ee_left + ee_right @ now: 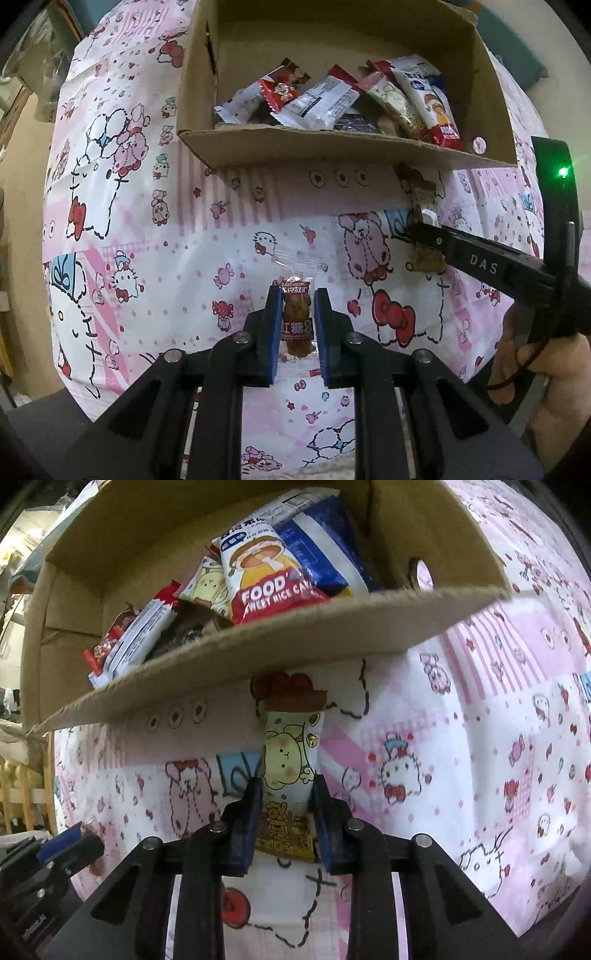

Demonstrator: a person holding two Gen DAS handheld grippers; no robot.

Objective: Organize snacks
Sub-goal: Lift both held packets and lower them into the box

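Note:
My left gripper [295,295] is shut on a small clear packet of brown-sugar candy [297,317] and holds it above the pink cartoon cloth, short of the cardboard box [332,147]. My right gripper [284,781] is shut on a yellow-and-white cartoon snack packet [290,760], its brown top end just under the box's near flap [258,653]. The right gripper also shows in the left wrist view [424,236], holding the same packet [424,199]. The box holds several wrapped snacks [321,99], among them a red-and-white rice cake pack [273,579].
A pink cartoon-print cloth [166,221] covers the table. The box lies open toward me with its flap sticking out over the cloth. The left gripper's blue pad shows at the lower left of the right wrist view [62,840]. Room clutter lies past the table's left edge.

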